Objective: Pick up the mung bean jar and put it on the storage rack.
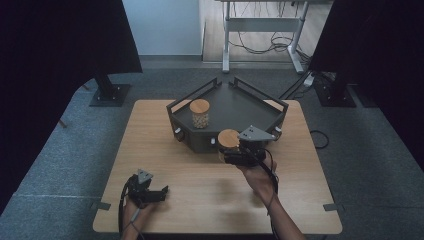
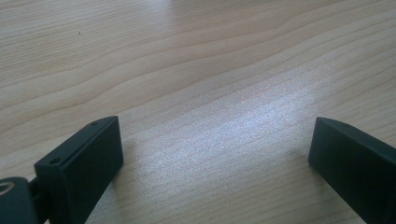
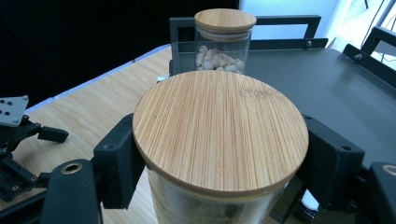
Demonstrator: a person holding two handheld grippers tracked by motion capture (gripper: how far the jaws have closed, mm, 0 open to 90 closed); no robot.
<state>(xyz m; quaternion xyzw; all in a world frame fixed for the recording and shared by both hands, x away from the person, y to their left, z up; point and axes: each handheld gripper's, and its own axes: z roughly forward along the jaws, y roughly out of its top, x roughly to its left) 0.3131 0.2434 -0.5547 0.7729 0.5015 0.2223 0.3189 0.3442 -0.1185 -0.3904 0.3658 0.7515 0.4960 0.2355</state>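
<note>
Right tongs clamped on a glass jar with a wooden lid, just in front of the dark tray, at its near edge. Second jar with pale bits inside standing on the tray. Left tongs wide apart, nothing between, low over the bare worktop.

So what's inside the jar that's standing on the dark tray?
The jar on the tray holds small pale, rounded pieces, seen through its glass. Its bamboo lid covers the top. In the right gripper, a second jar is held; its contents are unclear.
</note>
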